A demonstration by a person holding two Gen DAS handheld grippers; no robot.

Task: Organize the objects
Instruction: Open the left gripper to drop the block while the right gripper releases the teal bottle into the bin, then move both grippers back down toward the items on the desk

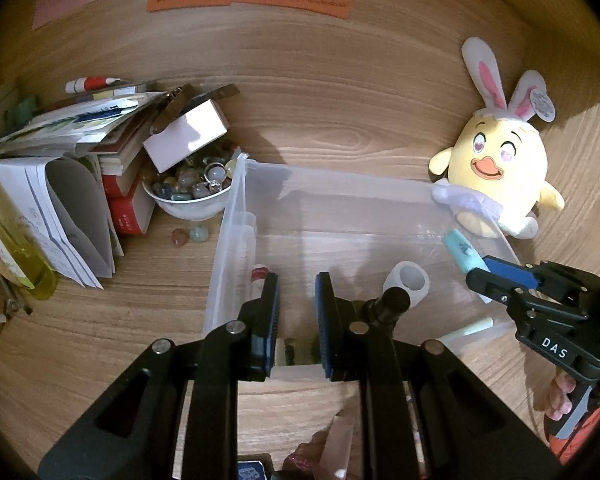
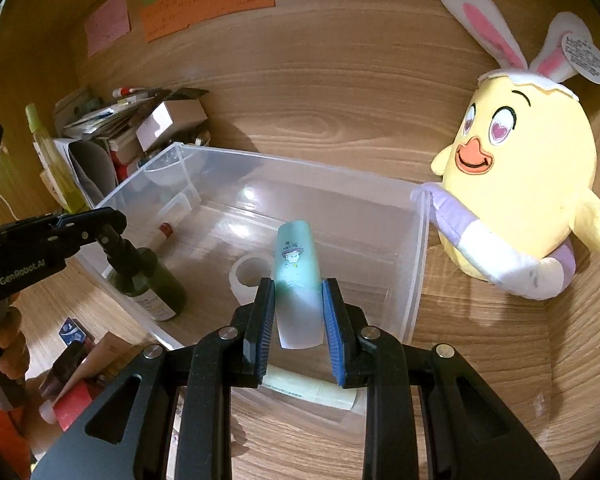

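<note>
A clear plastic bin stands on the wooden desk. My right gripper is shut on a pale green tube with a cartoon print and holds it tilted over the bin's near side. From the left wrist view, that right gripper and the tube hang at the bin's right end. My left gripper hovers over the bin's near wall with its pads close together. A dark green bottle stands just beside it, outside the jaws. Whether anything is pinched there is unclear.
Inside the bin lie a white roll, a small red-capped vial and a pale tube. A yellow plush chick leans on the bin's right side. Books and a bowl of stones crowd the left.
</note>
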